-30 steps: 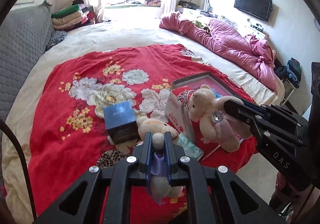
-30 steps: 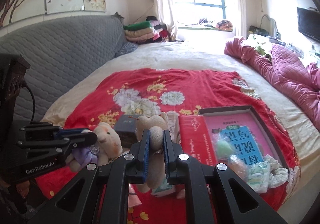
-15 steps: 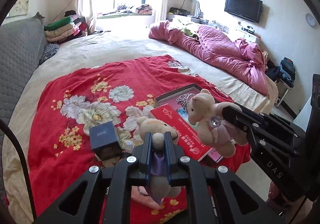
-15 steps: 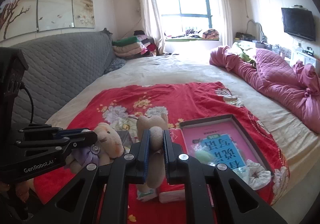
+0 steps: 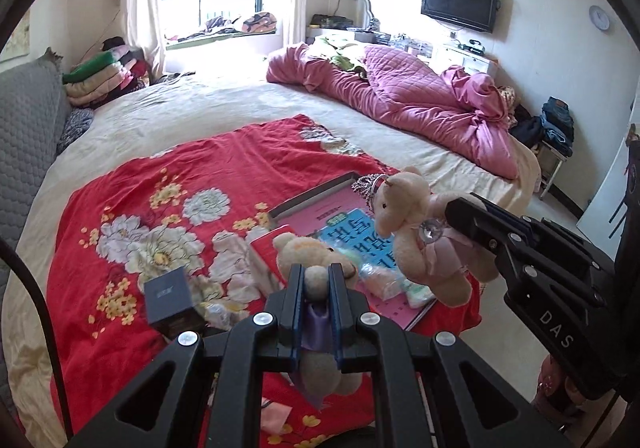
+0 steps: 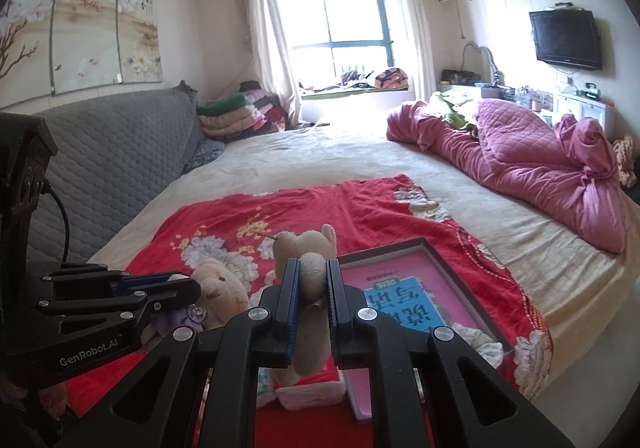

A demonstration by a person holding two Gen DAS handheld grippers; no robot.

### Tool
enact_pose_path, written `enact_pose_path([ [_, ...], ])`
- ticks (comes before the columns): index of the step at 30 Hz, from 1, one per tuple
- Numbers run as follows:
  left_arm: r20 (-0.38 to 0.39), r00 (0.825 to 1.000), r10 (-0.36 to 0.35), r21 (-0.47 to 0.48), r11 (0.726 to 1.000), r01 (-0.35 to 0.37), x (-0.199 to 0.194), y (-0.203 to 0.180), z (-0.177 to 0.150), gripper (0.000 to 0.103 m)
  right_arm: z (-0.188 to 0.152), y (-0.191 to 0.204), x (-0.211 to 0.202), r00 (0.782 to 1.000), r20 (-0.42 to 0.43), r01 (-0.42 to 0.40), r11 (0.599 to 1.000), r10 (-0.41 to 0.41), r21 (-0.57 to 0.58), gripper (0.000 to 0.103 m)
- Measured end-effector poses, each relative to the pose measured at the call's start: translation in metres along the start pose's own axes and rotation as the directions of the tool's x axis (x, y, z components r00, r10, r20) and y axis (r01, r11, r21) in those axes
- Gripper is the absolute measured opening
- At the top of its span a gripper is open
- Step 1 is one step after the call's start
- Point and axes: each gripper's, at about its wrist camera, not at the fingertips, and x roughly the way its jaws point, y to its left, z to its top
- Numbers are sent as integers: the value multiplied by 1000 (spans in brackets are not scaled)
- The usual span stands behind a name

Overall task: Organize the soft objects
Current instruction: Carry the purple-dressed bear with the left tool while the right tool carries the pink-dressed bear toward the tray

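A cream teddy bear in a purple dress (image 5: pixel 308 254) hangs above the near edge of the bed, with my left gripper (image 5: pixel 316 277) shut on its body. To its right, a second cream bear in a pink dress (image 5: pixel 416 240) is held in the air by my right gripper (image 5: pixel 454 210), which is shut on its back. In the right wrist view the pink-dress bear (image 6: pixel 306 244) sits clamped in the right gripper (image 6: pixel 314 273). The left gripper (image 6: pixel 188 288) shows at the left with the purple-dress bear (image 6: pixel 218 290).
A red floral blanket (image 5: pixel 224 160) covers the near part of the bed. On it lie a grey-rimmed tray (image 5: pixel 312 197) with a pink and blue book, a silver tiara (image 5: pixel 366 183), a red box (image 5: pixel 264 248), small packets (image 5: pixel 384 282) and a dark blue box (image 5: pixel 168 294). A pink quilt (image 5: pixel 420 104) lies far right.
Both grippers have risen and pulled back from the bed, each still holding its bear. The things on the blanket now look smaller and lower in both views.
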Motion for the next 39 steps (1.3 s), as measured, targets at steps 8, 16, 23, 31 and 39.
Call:
enact_pose_path([
  [8,-2,1000,-17,27,999,17,10,-19,12,12,2,-30,-6,999,18,47,998,-47,31,12],
  [16,-14,999,-36,38,999,37,23,-31,18,12,2,-66,-11,994,33,100,991,-103,86,12],
  [23,-56,996,-67,49,996,69,55,-50,19,12,-5,-88,-6,991,20,131,983,-135,125,12],
  [31,-120,991,-63,62,996,71,99,-69,10,12,-17,-109,9,988,-4,151,975,-152,162,12],
  [39,-197,980,-39,82,995,56,141,-81,-5,12,-33,-125,30,985,-43,171,968,-166,184,12],
])
